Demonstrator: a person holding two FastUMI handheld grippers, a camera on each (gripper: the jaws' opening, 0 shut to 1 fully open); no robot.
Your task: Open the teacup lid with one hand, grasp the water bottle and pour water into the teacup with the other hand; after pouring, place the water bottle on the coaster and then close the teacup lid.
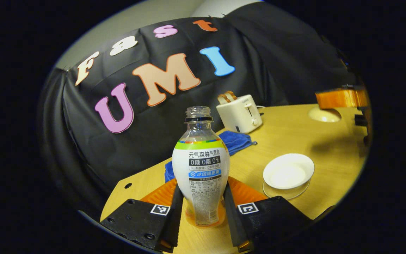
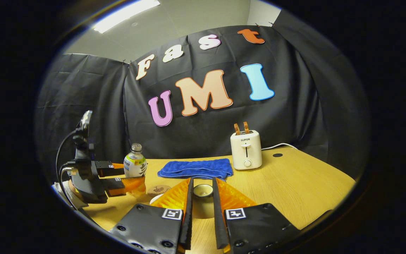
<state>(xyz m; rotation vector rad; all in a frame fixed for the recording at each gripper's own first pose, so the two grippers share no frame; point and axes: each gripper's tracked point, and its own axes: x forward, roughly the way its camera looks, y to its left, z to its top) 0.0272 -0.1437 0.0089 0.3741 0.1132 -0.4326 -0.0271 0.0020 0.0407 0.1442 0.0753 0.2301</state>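
Water bottle standing straight up on the table, open top pointing up, left tool squeezing its sides, right tool clamped on the teacup lid.

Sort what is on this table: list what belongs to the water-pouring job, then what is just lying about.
Belongs to the job: water bottle, held by the left hand-held gripper; teacup lid, held by the right hand-held gripper; open teacup; coaster.

Just lying about: toaster; blue cloth.
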